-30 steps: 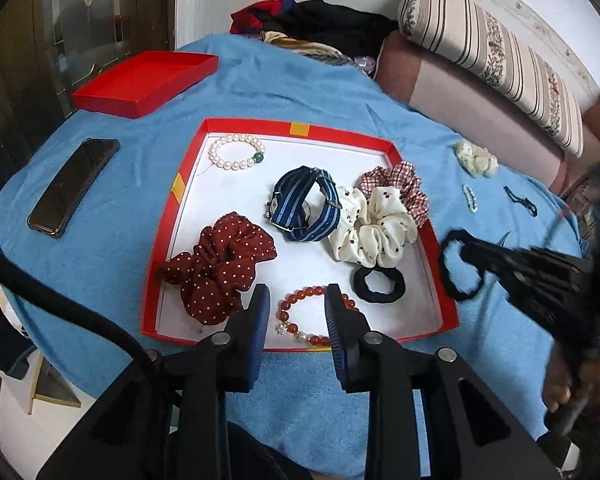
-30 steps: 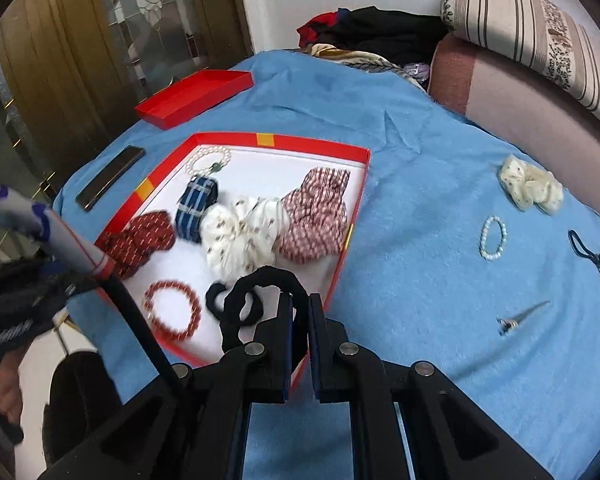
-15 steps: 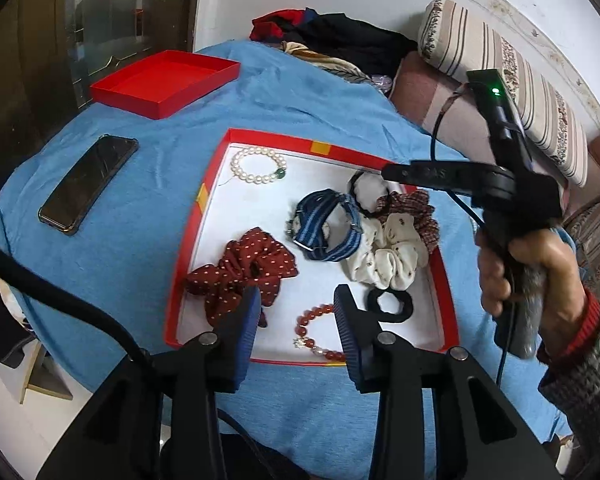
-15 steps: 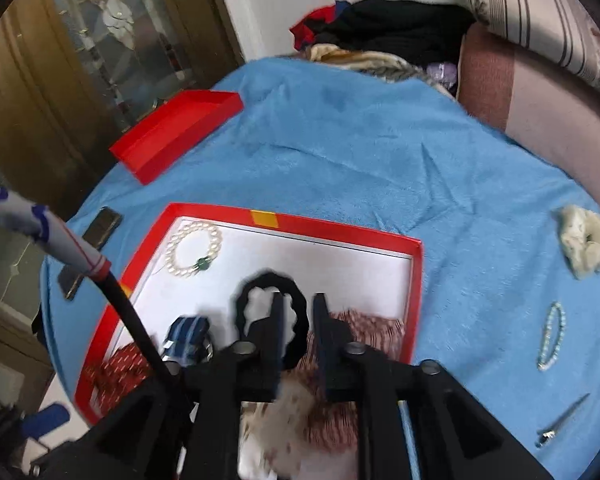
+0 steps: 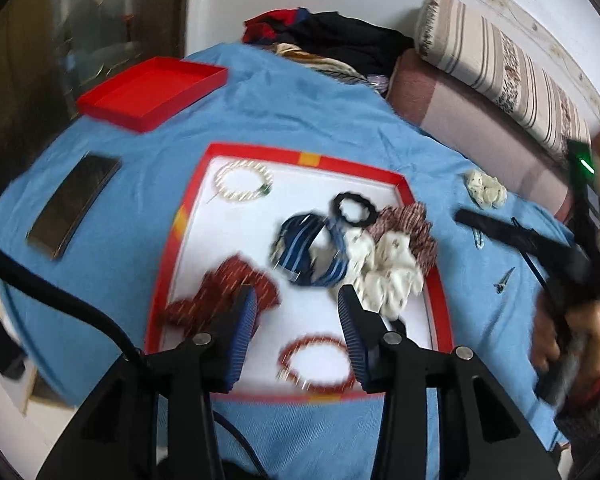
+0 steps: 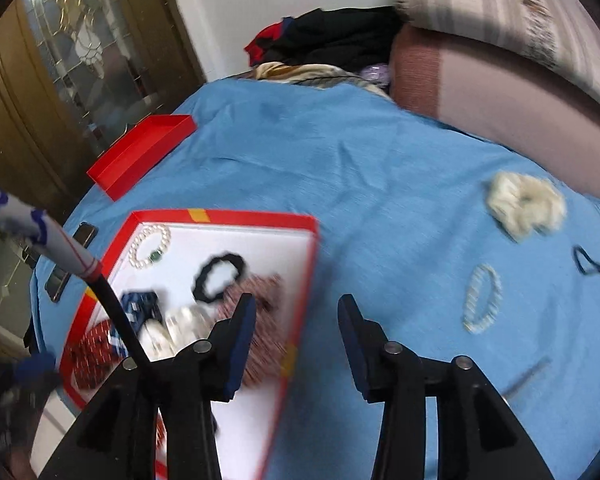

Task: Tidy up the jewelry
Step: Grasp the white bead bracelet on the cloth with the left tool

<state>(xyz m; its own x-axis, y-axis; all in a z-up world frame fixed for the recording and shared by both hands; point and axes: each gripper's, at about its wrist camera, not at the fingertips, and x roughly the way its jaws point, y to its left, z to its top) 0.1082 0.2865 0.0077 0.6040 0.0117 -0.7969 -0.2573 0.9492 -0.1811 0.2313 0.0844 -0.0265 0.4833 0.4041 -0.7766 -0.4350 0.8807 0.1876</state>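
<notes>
I am holding my right gripper [image 6: 296,340] with its jaws spread wide and nothing between them, hanging over the blue cloth just past the right wall of the red tray [image 6: 311,264]. My left gripper [image 5: 296,324] is likewise gaping and empty, poised above the near end of the tray, between the dark red dotted scrunchie [image 5: 220,296] on the left and the cream scrunchie [image 5: 392,272] on the right, with the red bead bracelet [image 5: 316,360] lying just near of the jaws.

The black hair tie [image 6: 220,276] is lying inside the tray toward its far side, between the pearl bracelet [image 6: 150,246] on the left and the checked scrunchie [image 6: 260,320], so I judge that piece to be delivered and the step in hand to be the reach for the next one.

Further right on the cloth, well apart from the tray, several things are waiting: a pale bead bracelet [image 6: 482,298], a cream scrunchie on the cloth [image 6: 526,204] beyond it, a thin black tie [image 6: 596,268] at the far right, and a small hair clip [image 5: 504,282] nearer in.

The pale bracelet looks closest to my right jaws. Taking it probably calls for swinging right, lowering until the jaws straddle one side of the loop, and closing gently so the beads do not roll away. Both views are blurred, so fine detail is uncertain.
</notes>
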